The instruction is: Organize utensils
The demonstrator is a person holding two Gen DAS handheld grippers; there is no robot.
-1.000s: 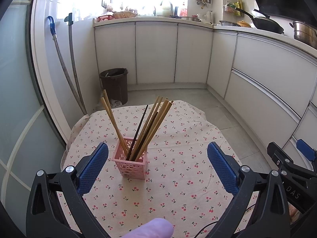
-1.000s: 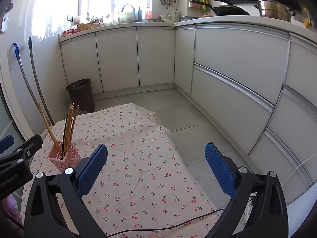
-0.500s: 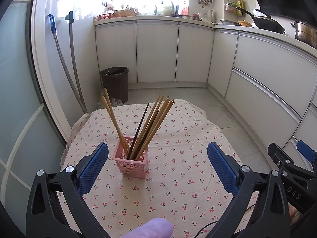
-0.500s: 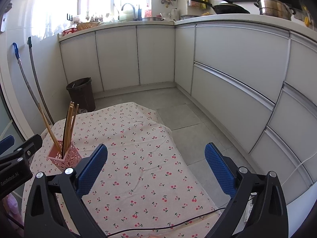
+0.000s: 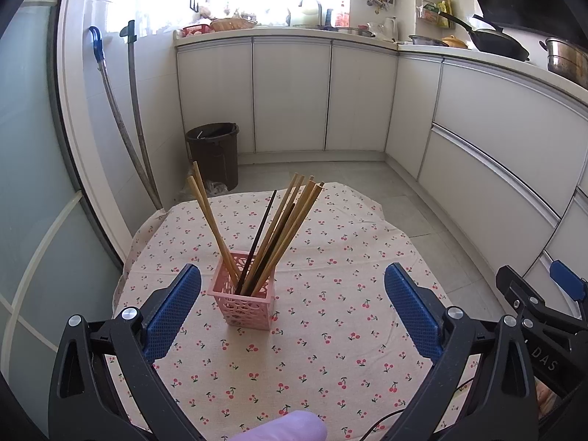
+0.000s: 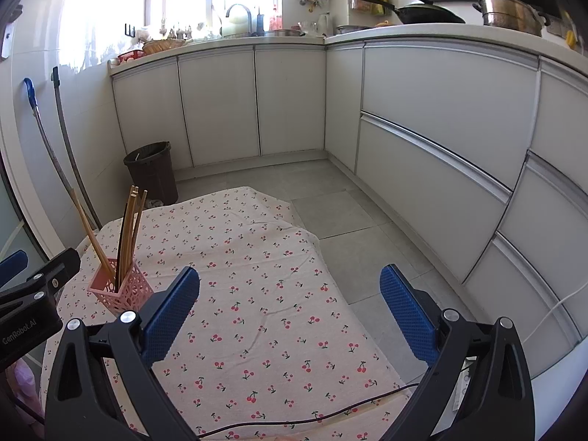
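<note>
Little has moved since the earlier frames: seen from the left wrist, the pink basket (image 5: 245,296) has crept slightly lower and nearer, so the left tool (image 5: 293,292) is easing toward it. That tool stands wide open and holds nothing. The basket sits upright on the cherry-print cloth (image 5: 330,330) covering the counter, just ahead of the tool and nearer its left pad, with the chopsticks (image 5: 273,235) fanned out of it, two pale ones leaning left, the rest leaning right. No loose utensil shows on the cloth, so the sorting looks finished or close to it; any next move would call for only tidying the leaning sticks, or backing away.

From the right wrist, the right tool (image 6: 290,303) is also spread wide and empty, hovering over bare cloth (image 6: 257,257). The basket (image 6: 120,290) lies well off to its left, beyond the left pad, near the left tool's black frame at the picture's edge.
</note>
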